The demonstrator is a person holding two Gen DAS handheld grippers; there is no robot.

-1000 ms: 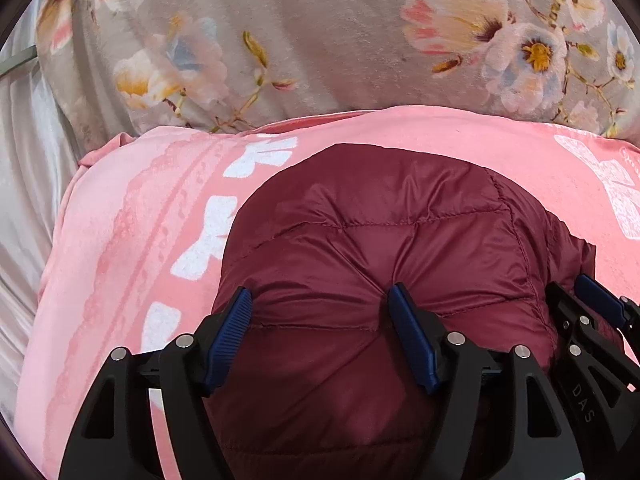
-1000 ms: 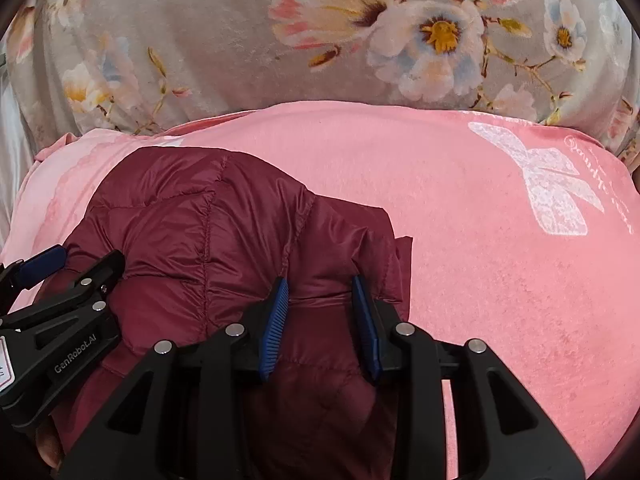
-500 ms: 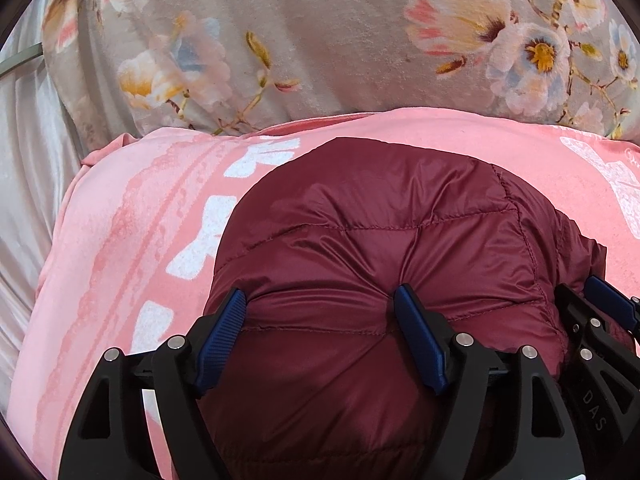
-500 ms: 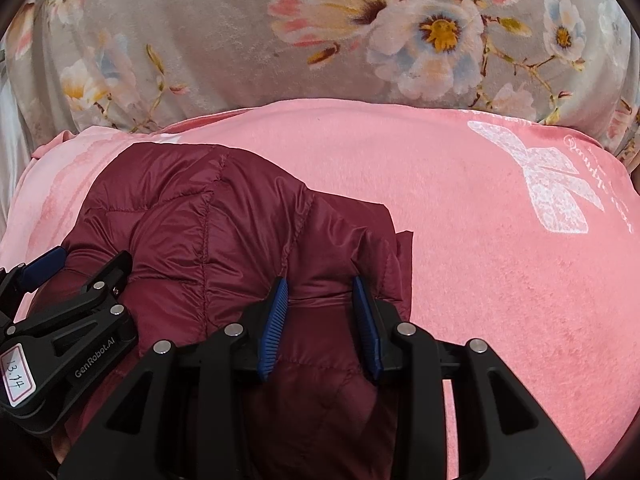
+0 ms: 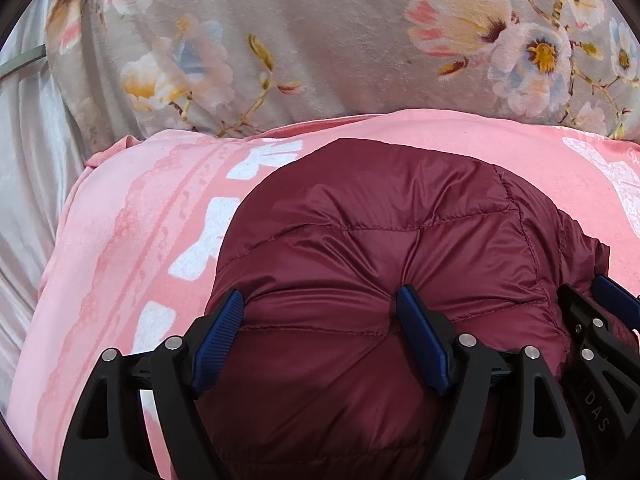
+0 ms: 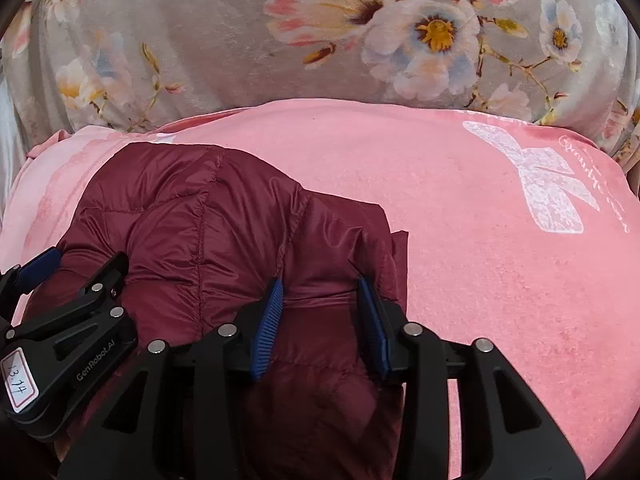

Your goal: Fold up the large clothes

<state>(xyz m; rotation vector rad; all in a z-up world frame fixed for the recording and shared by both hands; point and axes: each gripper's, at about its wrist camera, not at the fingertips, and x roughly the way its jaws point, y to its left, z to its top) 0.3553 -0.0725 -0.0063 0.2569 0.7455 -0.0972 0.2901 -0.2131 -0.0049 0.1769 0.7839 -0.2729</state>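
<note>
Maroon quilted puffer jacket (image 5: 372,264) lies bunched in compact bundle on pink blanket (image 6: 500,280); folding looks nearly done, release and tidy left.

Left gripper (image 5: 320,334): jaws just opening, wide, straddling jacket bulge.

Right gripper (image 6: 320,316): jaws just opening, jacket edge between.

Only right view shows layered hem edges; left view shows grey curtain (image 5: 28,152).

In the right wrist view, the left gripper (image 6: 36,264) carries raised lettering "GenRobot.AI" and a white sticker (image 6: 18,380) handwritten "13.14". The right gripper (image 5: 612,300) body shows "DAS". Script on the pink blanket (image 6: 480,280) is unreadable.
</note>
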